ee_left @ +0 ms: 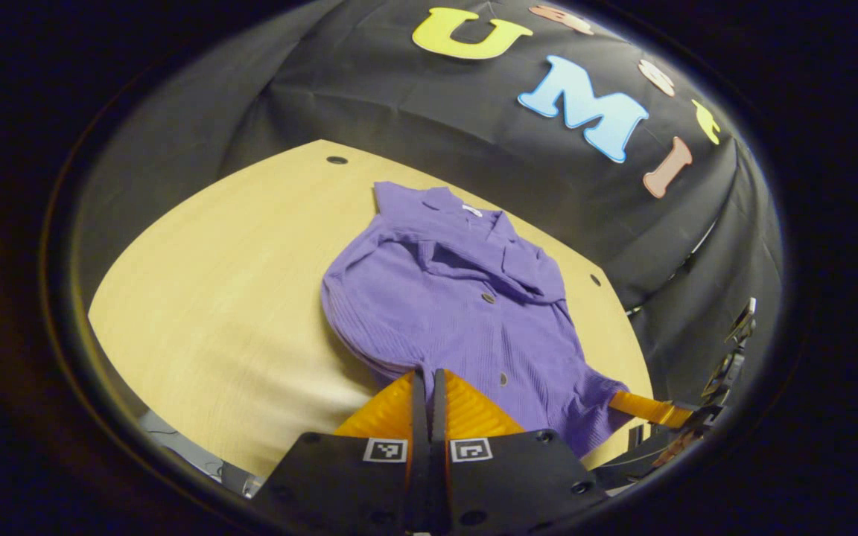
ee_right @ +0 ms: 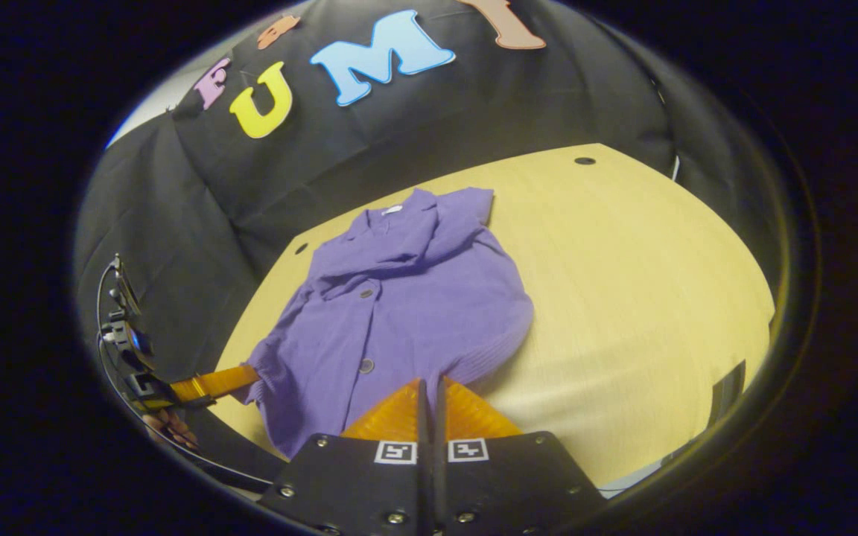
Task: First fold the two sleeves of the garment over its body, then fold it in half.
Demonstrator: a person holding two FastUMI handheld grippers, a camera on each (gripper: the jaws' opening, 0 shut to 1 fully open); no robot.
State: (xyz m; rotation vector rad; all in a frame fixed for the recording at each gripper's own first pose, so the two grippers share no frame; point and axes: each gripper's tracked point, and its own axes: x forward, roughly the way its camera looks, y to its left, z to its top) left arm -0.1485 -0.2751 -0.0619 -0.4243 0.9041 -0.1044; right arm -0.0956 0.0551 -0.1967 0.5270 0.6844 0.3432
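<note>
Sleeves look folded in; half-fold in hand. Left gripper [ee_left: 427, 387] & right gripper [ee_right: 429, 398] each pinch the purple ribbed button-front garment's [ee_left: 459, 298] hem on the pale wood table [ee_left: 213, 298]. Next: carry hem toward collar.

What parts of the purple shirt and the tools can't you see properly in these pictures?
- Left gripper view: the hem of the purple shirt where the left tool pinches it is hidden by the tool's own fingers.
- Right gripper view: the hem at the right tool is hidden the same way.
- Both views: the folded sleeves' ends merge into the body's folds.
- Right gripper view: the hand holding the far tool is cut off at the picture's edge.
</note>
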